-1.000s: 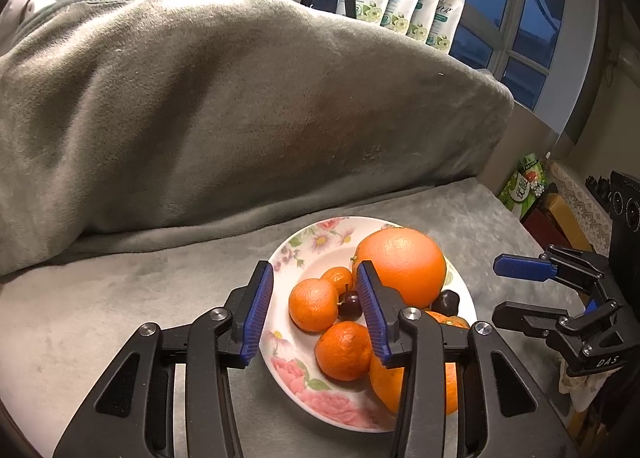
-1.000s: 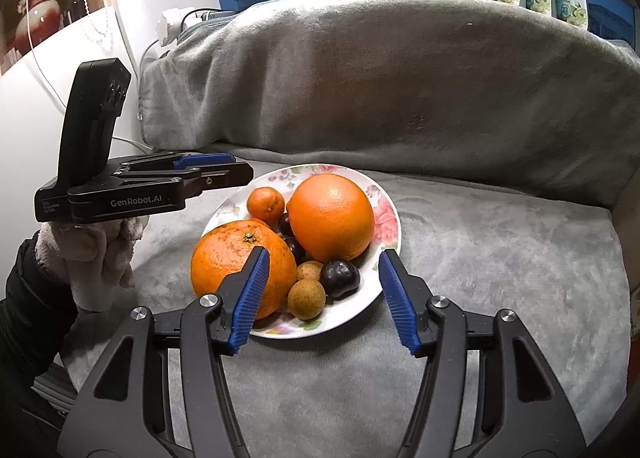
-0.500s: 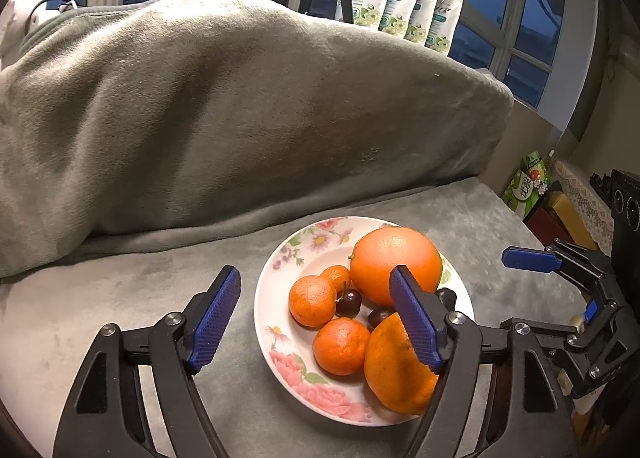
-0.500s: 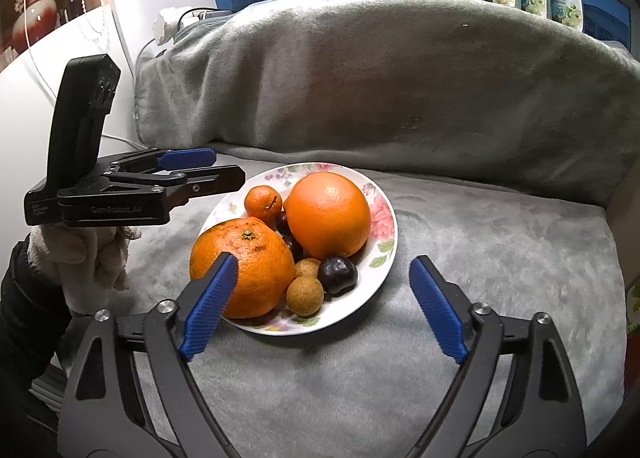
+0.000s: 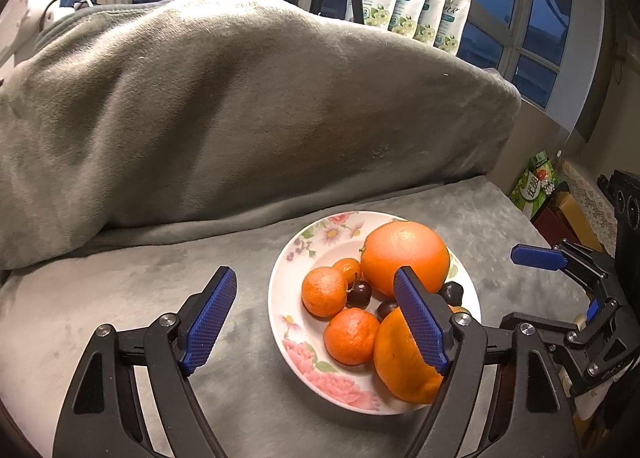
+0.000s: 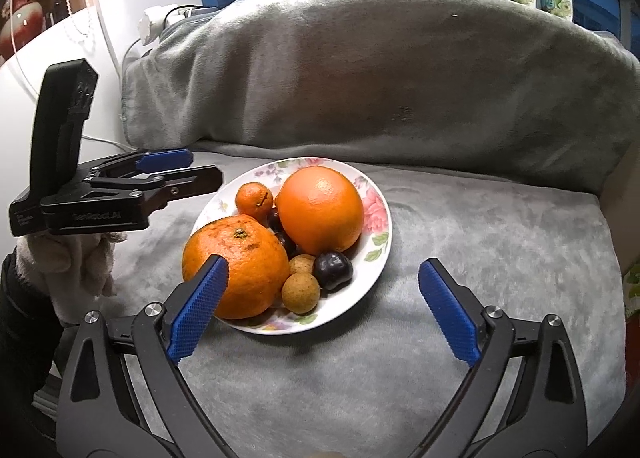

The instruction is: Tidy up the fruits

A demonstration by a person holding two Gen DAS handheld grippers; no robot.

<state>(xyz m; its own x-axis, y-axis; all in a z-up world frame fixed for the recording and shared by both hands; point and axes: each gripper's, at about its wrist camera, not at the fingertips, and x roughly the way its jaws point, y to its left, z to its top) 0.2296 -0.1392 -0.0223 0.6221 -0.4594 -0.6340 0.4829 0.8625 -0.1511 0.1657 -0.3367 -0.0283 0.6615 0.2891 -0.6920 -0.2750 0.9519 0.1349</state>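
Little lettering could be read. The pale pouches [image 5: 416, 2] lined against the window bore cursive branding ending in "our", above a small "12" on a round mark. The left gripper [image 6: 176, 174] carried blurred white lettering on its side that read roughly "GenRobot.AI". The green packet [image 5: 534, 182] showed print too small to make out.

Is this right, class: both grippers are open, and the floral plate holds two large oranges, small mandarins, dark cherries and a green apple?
Not quite. The floral plate holds no green apple; beside the dark cherries lie two small brown round fruits. The right wrist view shows them. The rest stands.
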